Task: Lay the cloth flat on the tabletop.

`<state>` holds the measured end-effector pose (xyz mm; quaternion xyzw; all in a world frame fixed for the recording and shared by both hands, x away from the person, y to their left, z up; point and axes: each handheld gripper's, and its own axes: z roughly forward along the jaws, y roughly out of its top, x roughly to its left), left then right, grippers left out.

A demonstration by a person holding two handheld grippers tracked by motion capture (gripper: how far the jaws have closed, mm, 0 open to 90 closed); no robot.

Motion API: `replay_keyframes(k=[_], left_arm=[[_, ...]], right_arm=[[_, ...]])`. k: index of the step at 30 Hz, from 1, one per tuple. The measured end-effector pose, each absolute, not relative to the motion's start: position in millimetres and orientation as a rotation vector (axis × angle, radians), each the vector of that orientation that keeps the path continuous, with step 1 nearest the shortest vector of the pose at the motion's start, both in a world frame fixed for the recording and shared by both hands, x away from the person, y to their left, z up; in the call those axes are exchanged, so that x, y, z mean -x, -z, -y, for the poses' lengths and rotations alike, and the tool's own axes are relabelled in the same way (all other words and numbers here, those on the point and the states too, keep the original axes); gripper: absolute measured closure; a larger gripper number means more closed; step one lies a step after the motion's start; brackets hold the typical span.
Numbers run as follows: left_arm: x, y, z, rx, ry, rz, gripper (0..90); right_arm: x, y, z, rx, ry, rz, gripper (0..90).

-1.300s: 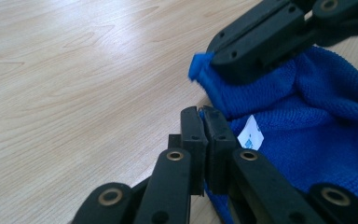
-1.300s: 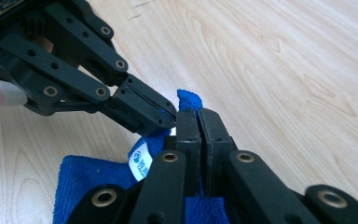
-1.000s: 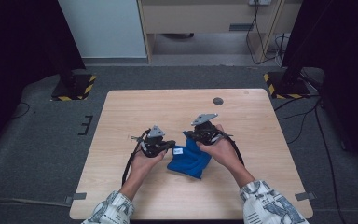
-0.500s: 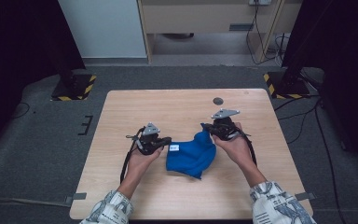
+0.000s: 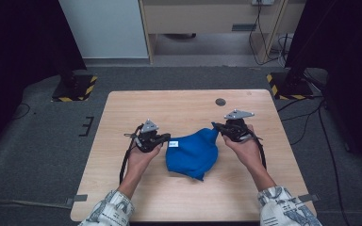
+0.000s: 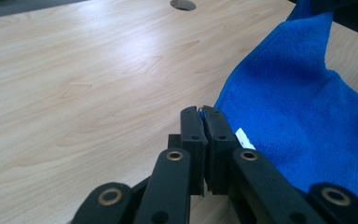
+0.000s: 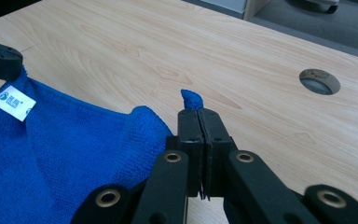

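1. Blue microfibre cloth [image 5: 194,151], soft, terry-textured, with a small white sewn label [image 5: 173,144] at one corner. It lay near the middle of the pale wooden table [image 5: 179,106], partly lifted and stretched between the two grippers, its loose lower part sagging onto the tabletop towards the person.

2. Left gripper [image 5: 161,139], black, two-jawed, hand-held. Jaws were closed on the label corner of the cloth; in the left gripper view [image 6: 204,116] a sliver of blue showed between the pads, and the rest of the cloth [image 6: 303,121] spread away to the right of the jaws.

3. Right gripper [image 5: 220,128], same make, grey three-cornered plate on top. Jaws were clamped on the opposite upper corner; in the right gripper view [image 7: 197,116] a blue tip [image 7: 191,99] stuck out beyond the closed pads, with the cloth [image 7: 60,154] hanging off to the left of the jaws.

4. Governing relation: the held edge ran left to right across the table, one corner per gripper, the cloth body lying between the hands and below that edge. Neither hand was nearer; each already had its corner. Judged next move: drawing the grippers further apart along that axis to pull the edge taut.

5. Round cable hole [image 5: 220,101] in the table, beyond the right gripper, well apart from the cloth.
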<state>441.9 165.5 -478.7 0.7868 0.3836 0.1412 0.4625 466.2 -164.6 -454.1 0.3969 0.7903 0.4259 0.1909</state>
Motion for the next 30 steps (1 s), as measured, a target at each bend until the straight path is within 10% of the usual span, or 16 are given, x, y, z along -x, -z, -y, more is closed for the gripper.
replay_keyframes(k=[30], left_arm=[[-455.6,432.6,-169.6,-1.907,-0.413,-0.927,87.9]], right_arm=[[-445.8,417.2,180.1,-1.125,-1.259,-2.091,88.9]])
